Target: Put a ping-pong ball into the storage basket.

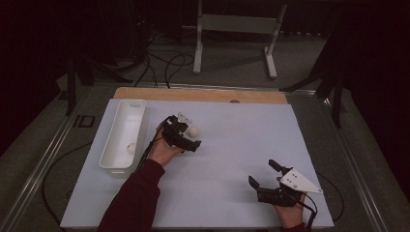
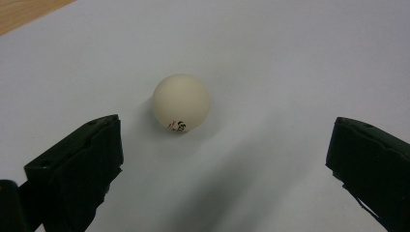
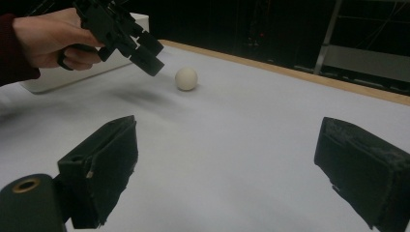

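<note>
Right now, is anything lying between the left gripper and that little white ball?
Nothing: the left gripper view shows bare white table between the open left gripper and the ball.

White bin [image 1: 122, 135] at mat's left edge, 1 ball [image 1: 131, 148] inside; metal stand [image 1: 234, 36] beyond table.

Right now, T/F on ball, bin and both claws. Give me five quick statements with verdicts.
1. The left claw is open, with the white ball on the table ahead of it. True.
2. The left claw is clamped on the ball. False: the ball lies free on the table, untouched.
3. The white bin holds a second ball. True.
4. The right claw is shut. False: its jaws stand wide apart.
5. The right claw hovers over the bin. False: it is at the table's near right, far from the bin.
</note>
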### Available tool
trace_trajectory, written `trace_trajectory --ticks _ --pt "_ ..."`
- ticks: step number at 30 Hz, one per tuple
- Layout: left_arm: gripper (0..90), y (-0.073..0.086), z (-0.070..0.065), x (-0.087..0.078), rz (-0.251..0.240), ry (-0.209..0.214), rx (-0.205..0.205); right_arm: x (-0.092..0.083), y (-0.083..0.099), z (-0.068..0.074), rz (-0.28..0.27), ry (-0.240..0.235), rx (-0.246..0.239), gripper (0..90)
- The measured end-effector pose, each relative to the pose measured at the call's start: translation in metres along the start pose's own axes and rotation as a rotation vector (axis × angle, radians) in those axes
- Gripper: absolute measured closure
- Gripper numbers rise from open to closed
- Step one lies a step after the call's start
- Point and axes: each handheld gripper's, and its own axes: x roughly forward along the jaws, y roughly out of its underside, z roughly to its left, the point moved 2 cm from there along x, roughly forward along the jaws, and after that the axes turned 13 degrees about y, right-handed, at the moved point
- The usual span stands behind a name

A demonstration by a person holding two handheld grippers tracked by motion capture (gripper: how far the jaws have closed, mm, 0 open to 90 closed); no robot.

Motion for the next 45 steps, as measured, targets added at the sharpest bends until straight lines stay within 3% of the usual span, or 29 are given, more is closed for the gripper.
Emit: trace_trajectory --ticks 9,45 --pt "0.5 -0.002 0.003 0.007 0.035 0.015 0.005 0.000 0.000 0.000 0.000 0.000 -0.001 8.1" --pt "0.5 -0.021 0.014 0.023 0.050 0.010 0.001 -0.001 0.000 -0.001 -0.001 0.002 0.004 8.1"
